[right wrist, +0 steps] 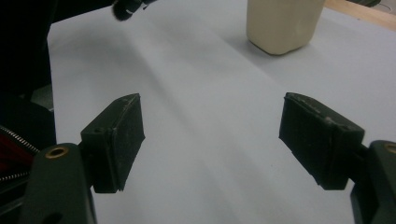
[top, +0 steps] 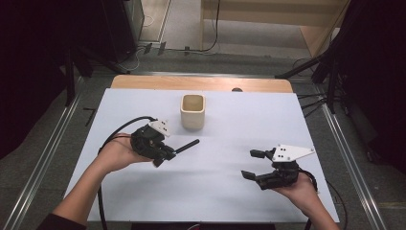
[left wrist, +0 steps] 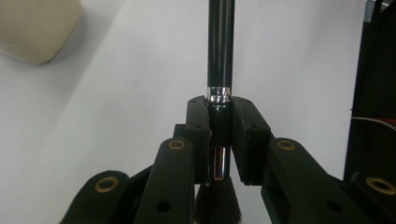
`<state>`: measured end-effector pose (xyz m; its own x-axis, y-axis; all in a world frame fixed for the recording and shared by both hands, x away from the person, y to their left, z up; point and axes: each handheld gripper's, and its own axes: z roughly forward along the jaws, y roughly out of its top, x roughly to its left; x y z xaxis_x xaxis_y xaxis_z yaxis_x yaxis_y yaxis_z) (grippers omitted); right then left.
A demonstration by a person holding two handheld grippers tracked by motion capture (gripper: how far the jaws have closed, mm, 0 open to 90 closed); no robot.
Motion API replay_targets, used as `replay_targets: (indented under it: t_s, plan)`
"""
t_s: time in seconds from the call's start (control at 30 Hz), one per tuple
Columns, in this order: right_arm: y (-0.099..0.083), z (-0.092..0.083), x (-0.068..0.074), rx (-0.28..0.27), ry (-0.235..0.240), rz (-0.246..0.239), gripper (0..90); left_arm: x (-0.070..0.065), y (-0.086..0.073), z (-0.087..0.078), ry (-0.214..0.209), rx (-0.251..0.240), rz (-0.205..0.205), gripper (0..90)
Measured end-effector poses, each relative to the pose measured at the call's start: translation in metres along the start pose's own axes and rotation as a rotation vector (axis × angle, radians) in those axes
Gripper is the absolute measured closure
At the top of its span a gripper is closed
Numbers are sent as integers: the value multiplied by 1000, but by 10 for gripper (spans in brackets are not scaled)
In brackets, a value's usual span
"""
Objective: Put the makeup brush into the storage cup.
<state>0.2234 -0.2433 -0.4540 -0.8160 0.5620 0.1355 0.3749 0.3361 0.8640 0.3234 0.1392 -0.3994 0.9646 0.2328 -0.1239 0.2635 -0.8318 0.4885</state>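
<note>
Brush (left wrist: 220, 60) sits pinched in my left gripper (top: 165, 154), jaws closed on the black handle just below its silver ring, bristles back toward my hand and the long handle sticking out over the white table (top: 230, 139). The cup (top: 193, 111) stands beyond it, apart, open mouth up. My right gripper (top: 253, 164) hangs spread wide and empty over the table's near right side.

My worry is the grip: the pads hold a smooth round stem on a narrow band, so the brush could twist or slide when I tilt it upright. With so much handle ahead of the jaws, I could also misjudge its tip, knock the cup's rim and tip that light cup over. Letting go too high might make the brush bounce out.
</note>
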Motion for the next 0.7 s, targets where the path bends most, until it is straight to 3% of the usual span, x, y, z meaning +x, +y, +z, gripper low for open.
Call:
replay_targets:
  t_s: [0.23, 0.33, 0.6, 0.7]
  plan:
    - [10, 6, 2, 6, 32, -54, 207, -15, 9, 9, -20, 5, 21, 785]
    - [12, 10, 2, 14, 41, -54, 203, -20, 12, 12, -25, 1, 28, 785]
    - [22, 19, 3, 32, 91, -87, 202, -24, 11, 14, -31, -7, 38, 785]
    - [26, 21, 4, 42, 102, -98, 203, -25, 11, 13, -56, -15, 39, 785]
